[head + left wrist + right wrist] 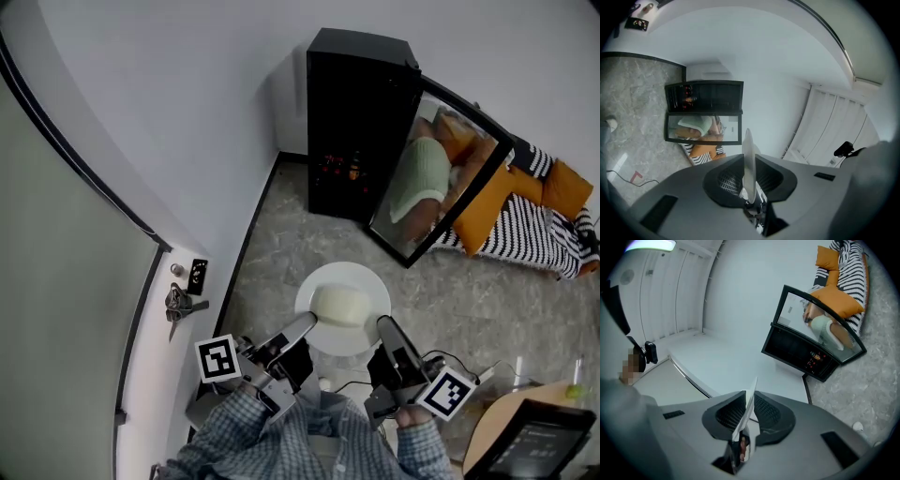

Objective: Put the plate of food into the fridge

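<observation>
Plate (358,279) (round, thin, white) sits clamped at its rim by left tool (306,324) and right tool (385,327).

A plate (343,307) was held level above the floor (281,234), just in front of the person, with the food (339,305) lying on its middle. The left tool (305,324) gripped the plate's left rim and the right tool (384,326) gripped its right rim, the plate's edge between each tool's jaws. Ahead of the plate, well apart from it, the fridge (361,122) stood on the floor against the far wall, its door (441,178) swung open to the right. Behind that door, further right, lay a sofa (548,225) with cushions on it. To the left, keys (178,302) hung at a doorway's edge. A surface (487,427) sat at the near right.
</observation>
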`<state>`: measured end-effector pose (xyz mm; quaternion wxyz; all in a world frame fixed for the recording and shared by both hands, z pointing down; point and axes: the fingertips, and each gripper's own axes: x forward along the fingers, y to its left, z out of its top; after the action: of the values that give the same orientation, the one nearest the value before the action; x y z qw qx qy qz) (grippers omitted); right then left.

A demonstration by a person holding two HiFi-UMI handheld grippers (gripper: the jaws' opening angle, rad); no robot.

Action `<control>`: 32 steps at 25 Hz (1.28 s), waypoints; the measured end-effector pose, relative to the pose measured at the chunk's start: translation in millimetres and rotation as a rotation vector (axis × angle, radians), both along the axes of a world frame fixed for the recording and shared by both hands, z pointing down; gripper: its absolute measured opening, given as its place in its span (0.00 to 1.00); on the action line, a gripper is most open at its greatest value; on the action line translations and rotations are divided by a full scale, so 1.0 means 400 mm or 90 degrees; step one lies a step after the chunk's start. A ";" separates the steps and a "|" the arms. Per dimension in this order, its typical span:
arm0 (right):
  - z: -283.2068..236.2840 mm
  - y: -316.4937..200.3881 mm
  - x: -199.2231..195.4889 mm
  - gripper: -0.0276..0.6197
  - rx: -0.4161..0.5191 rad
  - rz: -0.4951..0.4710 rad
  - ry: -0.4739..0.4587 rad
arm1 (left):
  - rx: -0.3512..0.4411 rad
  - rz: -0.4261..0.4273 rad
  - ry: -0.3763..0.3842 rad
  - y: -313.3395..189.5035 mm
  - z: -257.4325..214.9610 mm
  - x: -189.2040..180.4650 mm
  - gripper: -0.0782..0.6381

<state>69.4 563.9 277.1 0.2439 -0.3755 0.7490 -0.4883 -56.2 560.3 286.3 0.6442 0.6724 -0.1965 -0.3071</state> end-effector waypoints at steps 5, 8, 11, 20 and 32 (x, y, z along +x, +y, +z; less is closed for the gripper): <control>0.003 -0.067 -0.004 0.14 -0.010 0.005 -0.004 | -0.005 0.012 0.004 -0.073 0.001 -0.001 0.19; 0.000 -0.115 -0.009 0.14 -0.014 0.007 -0.011 | -0.009 0.018 0.009 -0.125 0.005 -0.007 0.19; -0.005 -0.173 -0.015 0.14 -0.013 0.008 -0.018 | -0.009 0.019 0.010 -0.182 0.003 -0.014 0.19; -0.013 -0.333 -0.043 0.14 -0.019 0.021 -0.019 | -0.012 0.032 0.012 -0.348 -0.004 -0.039 0.19; -0.006 -0.458 -0.096 0.13 -0.013 0.046 -0.019 | -0.004 0.052 0.001 -0.484 -0.005 -0.092 0.19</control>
<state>31.1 380.5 274.8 0.2690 -0.3973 0.7263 -0.4922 -93.2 366.7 284.5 0.6588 0.6773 -0.1690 -0.2804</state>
